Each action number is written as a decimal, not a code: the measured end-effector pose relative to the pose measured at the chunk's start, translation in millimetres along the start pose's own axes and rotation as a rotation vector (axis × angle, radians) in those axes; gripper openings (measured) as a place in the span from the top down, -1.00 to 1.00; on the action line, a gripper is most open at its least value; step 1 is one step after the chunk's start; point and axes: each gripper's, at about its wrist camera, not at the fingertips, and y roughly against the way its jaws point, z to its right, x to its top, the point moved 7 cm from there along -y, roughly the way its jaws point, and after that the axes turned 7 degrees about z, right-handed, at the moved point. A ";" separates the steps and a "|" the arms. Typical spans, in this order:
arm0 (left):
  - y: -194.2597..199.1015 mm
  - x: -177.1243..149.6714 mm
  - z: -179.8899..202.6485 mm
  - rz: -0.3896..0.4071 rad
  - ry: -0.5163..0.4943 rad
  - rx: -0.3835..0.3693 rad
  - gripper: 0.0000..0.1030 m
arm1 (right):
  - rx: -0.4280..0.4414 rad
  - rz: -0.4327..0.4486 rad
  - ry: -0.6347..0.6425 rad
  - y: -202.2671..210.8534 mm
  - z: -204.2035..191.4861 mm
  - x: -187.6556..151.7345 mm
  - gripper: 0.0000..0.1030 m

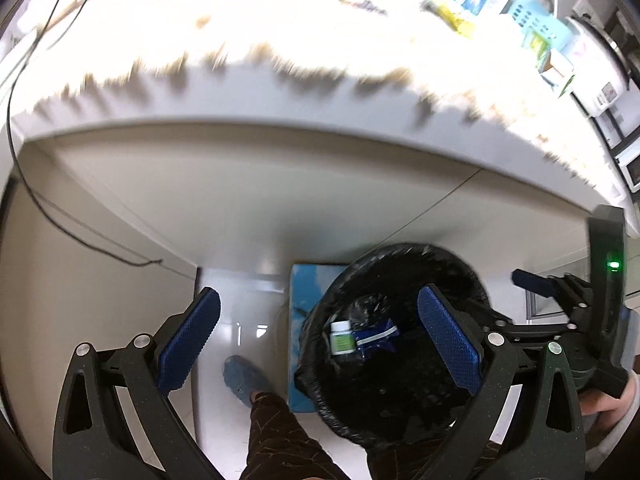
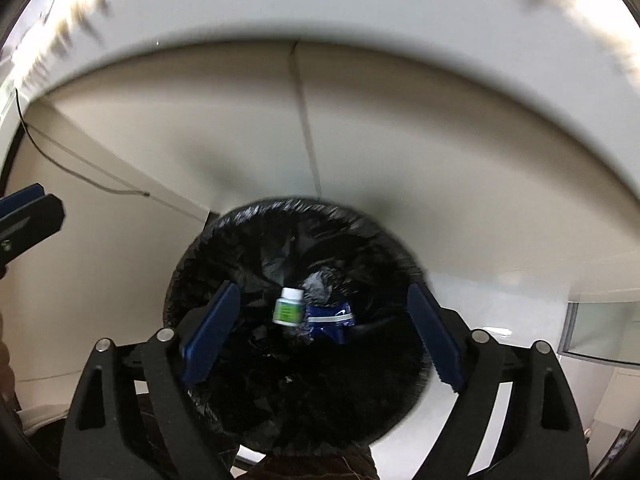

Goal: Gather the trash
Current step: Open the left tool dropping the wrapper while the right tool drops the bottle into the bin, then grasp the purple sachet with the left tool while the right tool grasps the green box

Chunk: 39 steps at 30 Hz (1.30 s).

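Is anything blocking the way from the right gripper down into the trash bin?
Nothing visible does. The right gripper hangs open and empty above the black-lined trash bin, whose mouth has no lid. A small white bottle and a blue wrapper already lie inside on the liner.

White-capped green-labelled bottle (image 2: 289, 307) beside blue wrapper (image 2: 330, 320) inside black-lined bin (image 2: 192, 256).

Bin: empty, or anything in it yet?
Not empty. Inside the bin, a small white-capped bottle and a blue wrapper lie on the black liner.
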 end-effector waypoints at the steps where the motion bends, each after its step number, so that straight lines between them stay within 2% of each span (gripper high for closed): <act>1: 5.6 3.4 3.8 0.010 -0.002 -0.005 -0.88 | 0.001 0.020 -0.010 12.4 4.1 4.2 -0.65; 10: 52.8 47.4 41.0 0.051 -0.027 -0.022 -0.88 | -0.038 0.183 -0.072 118.4 37.7 48.6 -0.76; 19: 98.3 93.2 63.1 0.101 -0.042 -0.039 -0.88 | -0.050 0.304 -0.116 180.8 62.0 78.7 -0.81; 24: 96.0 116.2 66.7 0.103 -0.039 -0.015 -0.88 | -0.060 0.310 -0.135 185.5 75.6 99.6 -0.81; 28: 82.1 128.4 55.5 0.092 -0.013 0.032 -0.88 | -0.080 0.318 -0.129 183.4 82.9 118.0 -0.81; 33: 64.6 146.2 40.7 0.071 0.029 0.053 -0.87 | -0.085 0.309 -0.134 177.3 96.8 143.4 -0.80; 39: 36.9 166.2 18.6 0.002 0.082 0.078 -0.86 | -0.090 0.285 -0.176 164.5 119.6 183.3 -0.80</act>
